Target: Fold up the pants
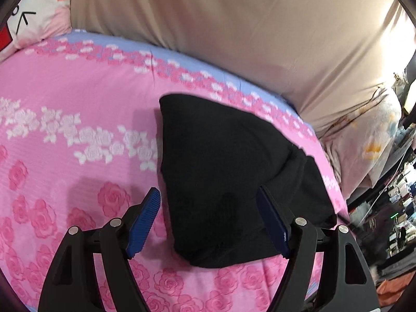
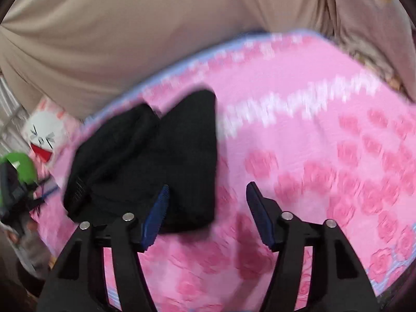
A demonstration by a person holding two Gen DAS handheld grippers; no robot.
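Pads [image 1: 145,223] of the left gripper [image 1: 208,223] stand wide apart, pinching nothing. The black pants [image 1: 221,176] lie right under and just ahead of it, so its jaws sit on either side of the near end of the bundle. The right gripper [image 2: 208,215] is spread open too and holds nothing. From it, the pants [image 2: 156,161] lie ahead and to the left, and only its left pad [image 2: 156,218] is over the cloth. So the left gripper looks nearer and better lined up for a grab. The pants are already folded into a short, thick bundle whose long side runs away from both grippers, toward the far edge of the pink blanket [image 1: 65,143]. I count one pair of pants, two grippers and one blanket. Past the blanket is a tan sheet [image 1: 234,26], and a bunny pillow [image 2: 44,137] sits far off to the left.
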